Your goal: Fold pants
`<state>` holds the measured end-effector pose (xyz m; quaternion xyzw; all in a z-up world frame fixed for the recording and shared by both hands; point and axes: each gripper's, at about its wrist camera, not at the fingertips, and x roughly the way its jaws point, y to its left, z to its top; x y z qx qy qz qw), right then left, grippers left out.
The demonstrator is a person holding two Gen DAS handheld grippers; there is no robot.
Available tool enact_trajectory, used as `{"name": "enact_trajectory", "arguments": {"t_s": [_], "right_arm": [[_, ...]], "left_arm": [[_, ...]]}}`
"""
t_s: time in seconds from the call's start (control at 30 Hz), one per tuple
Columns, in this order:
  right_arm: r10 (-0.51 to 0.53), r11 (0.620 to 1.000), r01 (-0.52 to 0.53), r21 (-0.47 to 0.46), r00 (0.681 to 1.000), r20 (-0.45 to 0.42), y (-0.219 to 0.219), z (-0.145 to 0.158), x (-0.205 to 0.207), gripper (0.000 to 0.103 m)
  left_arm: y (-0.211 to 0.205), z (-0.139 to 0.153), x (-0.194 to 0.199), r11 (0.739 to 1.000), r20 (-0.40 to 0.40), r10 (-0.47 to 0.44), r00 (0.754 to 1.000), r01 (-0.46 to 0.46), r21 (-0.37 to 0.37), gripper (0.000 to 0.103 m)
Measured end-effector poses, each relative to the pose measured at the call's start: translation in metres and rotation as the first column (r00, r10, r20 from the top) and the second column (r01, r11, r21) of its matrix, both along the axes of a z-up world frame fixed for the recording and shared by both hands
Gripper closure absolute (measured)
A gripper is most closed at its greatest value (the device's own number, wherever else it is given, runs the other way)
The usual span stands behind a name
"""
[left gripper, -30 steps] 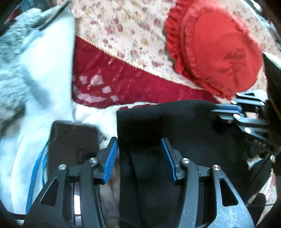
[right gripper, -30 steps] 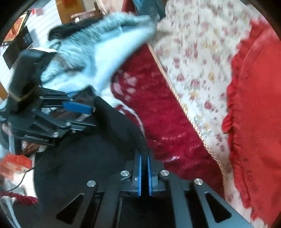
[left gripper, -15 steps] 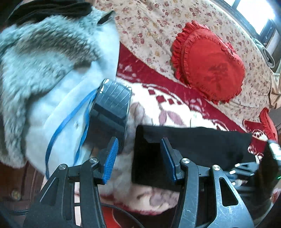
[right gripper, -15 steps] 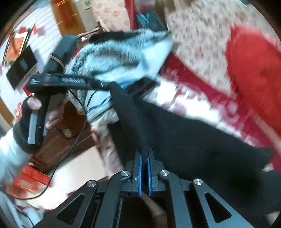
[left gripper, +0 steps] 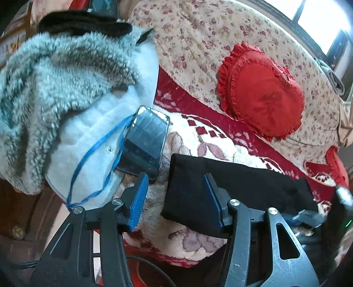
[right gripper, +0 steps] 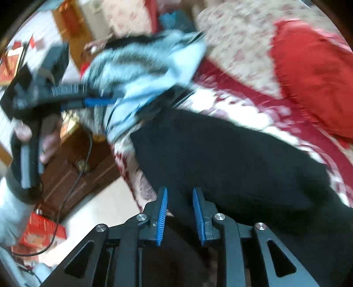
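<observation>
Folded black fabric pants point(left gripper: 231, 189) laid flat; left gripper point(left gripper: 176, 198) open, empty. Right gripper point(right gripper: 179, 212) jaws opening, cloth between: a snagged pad could undo the fold.

Daylight enters through the window point(left gripper: 317, 19) at the top right of the left wrist view, blown out to plain white. Below it the heart cushion point(left gripper: 262, 95) is evenly lit and sharp, with soft shadows. The phone point(left gripper: 144, 141) left of the cushion carries a pale sheen. Both views bend and darken at the rim. The right wrist view is smeared; its heart cushion point(right gripper: 313, 72) is blurred.
</observation>
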<state>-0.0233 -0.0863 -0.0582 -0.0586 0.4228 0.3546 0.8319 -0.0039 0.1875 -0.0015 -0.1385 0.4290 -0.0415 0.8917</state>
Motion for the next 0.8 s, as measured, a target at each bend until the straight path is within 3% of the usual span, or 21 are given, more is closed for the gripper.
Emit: {"name": "enact_trajectory", "arguments": {"t_s": [0.13, 0.27, 0.47, 0.5, 0.53, 0.6, 0.8], "right_arm": [[-0.194, 0.98, 0.191, 0.057, 0.98, 0.052, -0.065, 0.029, 0.011, 0.073], [-0.338, 0.94, 0.336, 0.066, 0.941, 0.019, -0.105, 0.033, 0.047, 0.071], [-0.304, 0.949, 0.314, 0.038, 0.938, -0.163, -0.099, -0.003, 0.101, 0.071], [-0.287, 0.955, 0.296, 0.026, 0.94, -0.187, -0.094, -0.011, 0.105, 0.076], [-0.274, 0.96, 0.281, 0.012, 0.943, -0.192, -0.089, -0.016, 0.108, 0.085], [-0.279, 0.959, 0.283, 0.006, 0.949, -0.15, -0.084, -0.02, 0.107, 0.091], [-0.302, 0.952, 0.304, 0.041, 0.952, -0.052, -0.095, -0.002, 0.108, 0.095]], "left_arm": [[-0.017, -0.002, 0.001, 0.999, -0.003, -0.045, 0.999, 0.045, 0.002, 0.052], [-0.039, -0.015, 0.01, 0.997, -0.036, -0.077, 0.996, 0.076, -0.011, 0.052], [-0.065, -0.031, 0.021, 0.994, -0.077, -0.105, 0.992, 0.105, 0.001, 0.052], [-0.065, -0.032, 0.022, 0.995, -0.079, -0.103, 0.992, 0.103, 0.0, 0.052], [-0.065, -0.033, 0.024, 0.995, -0.083, -0.097, 0.992, 0.097, -0.004, 0.052], [-0.063, -0.035, 0.028, 0.997, -0.091, -0.081, 0.993, 0.08, -0.019, 0.052], [-0.074, -0.038, 0.037, 0.996, -0.096, -0.09, 0.991, 0.089, -0.01, 0.052]]}}
